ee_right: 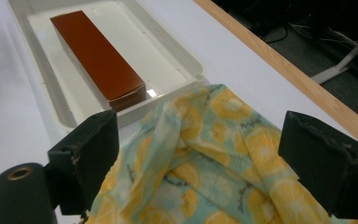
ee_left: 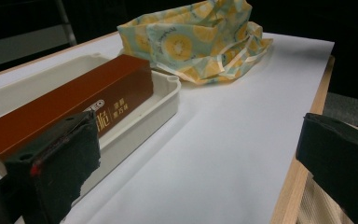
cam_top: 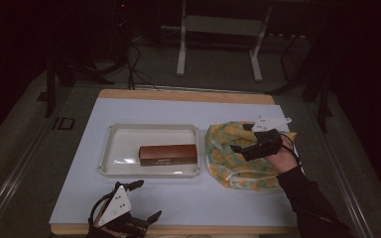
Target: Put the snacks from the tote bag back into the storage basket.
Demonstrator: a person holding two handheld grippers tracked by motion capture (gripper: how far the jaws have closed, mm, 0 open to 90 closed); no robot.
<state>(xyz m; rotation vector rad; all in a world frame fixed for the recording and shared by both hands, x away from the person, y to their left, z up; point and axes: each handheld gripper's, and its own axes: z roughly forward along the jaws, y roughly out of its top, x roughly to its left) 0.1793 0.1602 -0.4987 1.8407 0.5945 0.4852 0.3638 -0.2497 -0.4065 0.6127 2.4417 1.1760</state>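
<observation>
At a white-topped table [cam_top: 178, 198], I hold my right gripper [cam_top: 242, 139] over a crumpled cloth printed with yellow lemon slices on pale green [cam_top: 233, 158], its two black jaws spread wide apart with nothing between them but the fabric below. In the right gripper view the cloth [ee_right: 205, 177] lies bunched up under the spread jaws, its folds rising between them without being pinched. The cloth sits on the table's right half, just beside a shallow white tray [cam_top: 114, 148], its near edge touching or almost touching the tray's corner. Inside the tray lies a long brown box [cam_top: 168, 154], flat on its side, along the tray's near wall. My left gripper [cam_top: 144, 201] rests low at the near-left edge of the table, well apart from the cloth, its jaws also standing wide open and holding nothing. The left gripper view looks across the bare white surface toward the tray [ee_left: 163, 100], the brown box [ee_left: 74, 100] and the cloth [ee_left: 200, 42] beyond.
</observation>
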